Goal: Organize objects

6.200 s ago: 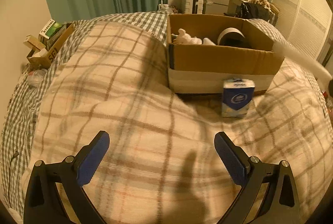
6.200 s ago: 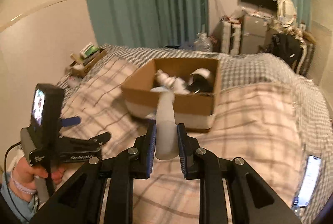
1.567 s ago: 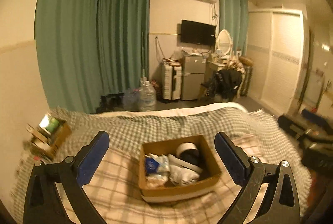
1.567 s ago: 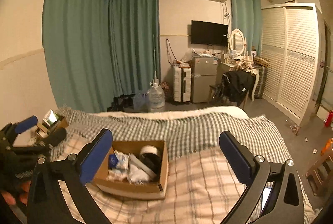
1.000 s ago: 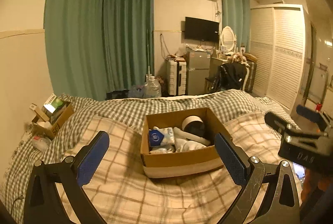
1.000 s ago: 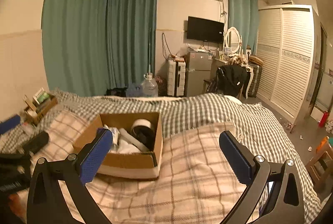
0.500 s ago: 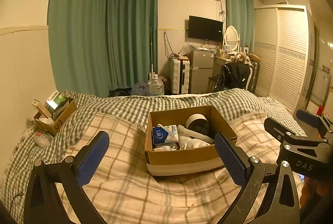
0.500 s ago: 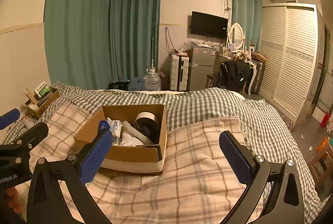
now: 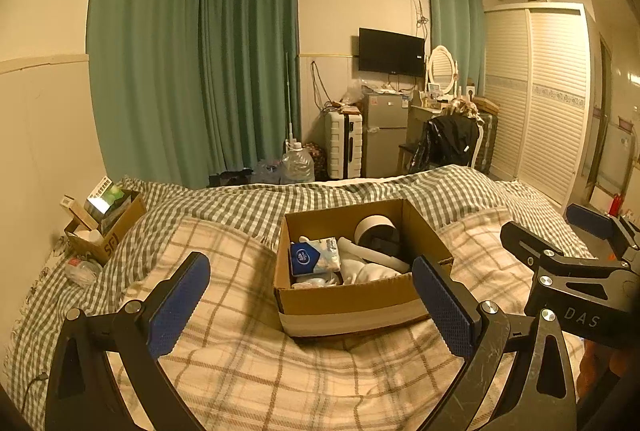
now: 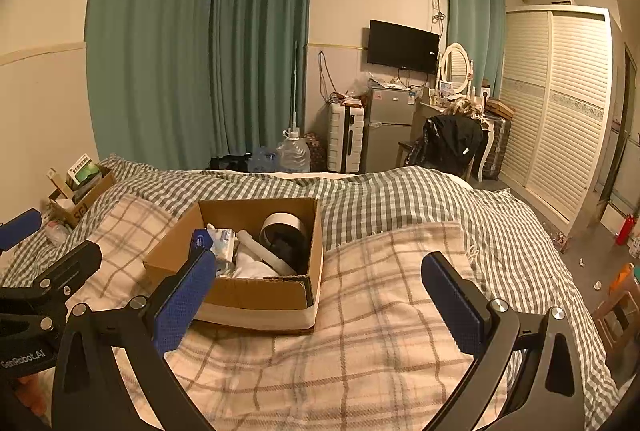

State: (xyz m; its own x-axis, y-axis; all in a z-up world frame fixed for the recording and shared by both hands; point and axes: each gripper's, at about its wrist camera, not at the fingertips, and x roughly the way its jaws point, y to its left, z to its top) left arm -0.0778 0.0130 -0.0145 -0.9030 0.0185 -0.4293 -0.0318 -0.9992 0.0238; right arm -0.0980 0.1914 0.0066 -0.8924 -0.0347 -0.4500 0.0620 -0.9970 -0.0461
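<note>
Left wrist view: the left gripper (image 9: 310, 305) is seen with jaws spread wide and nothing held, raised above a plaid blanket (image 9: 240, 371). The right gripper (image 10: 320, 301) is likewise fully spread and empty. Beyond the fingers, a cardboard box (image 9: 352, 301) is set on the blanket, apart from both grippers. Inside it are noted a blue tissue pack (image 9: 314, 259), a white bottle (image 9: 378, 258) and a tape roll (image 9: 376, 227). Farther back, a checked duvet (image 9: 248, 199) and green curtains (image 9: 192, 71) are recorded.

"DAS" on right gripper (image 9: 568, 231) body; "GenRobot.AI" on left gripper (image 10: 48, 235) body; "SF" on side cardboard box (image 9: 108, 231).
</note>
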